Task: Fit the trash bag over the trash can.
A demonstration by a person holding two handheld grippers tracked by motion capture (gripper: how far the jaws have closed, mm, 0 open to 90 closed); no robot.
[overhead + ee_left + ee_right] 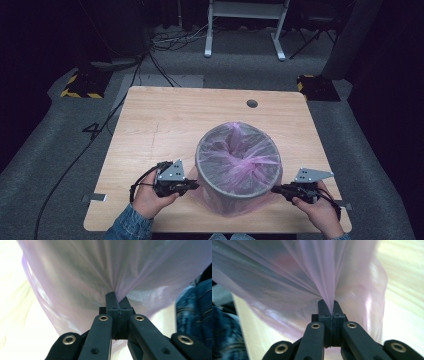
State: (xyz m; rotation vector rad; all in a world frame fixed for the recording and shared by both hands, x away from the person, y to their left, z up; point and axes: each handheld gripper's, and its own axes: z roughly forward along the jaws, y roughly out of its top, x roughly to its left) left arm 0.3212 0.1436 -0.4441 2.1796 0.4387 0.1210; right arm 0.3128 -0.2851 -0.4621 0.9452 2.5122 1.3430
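Observation:
A round grey waste bin [238, 189] stands on the wooden table [165, 122], lined with a thin pink plastic bag [240, 152] that drapes over its rim and down the outside. My left gripper [194, 185] is at the bin's left side, shut on a pinch of the bag's skirt [75, 277], which fans out taut from the jaws. At the bin's right side my right gripper [274, 190] is likewise shut on the bag [287, 272]. The gripper tips show close up, left gripper [116, 298] and right gripper [327, 305], each with film gathered between the jaws.
A cable hole [252, 103] sits near the table's far edge. Denim sleeves [127, 225] come in from the near edge. Beyond the table are a white desk frame [245, 25], floor cables [170, 42] and yellow-black striped blocks [80, 87].

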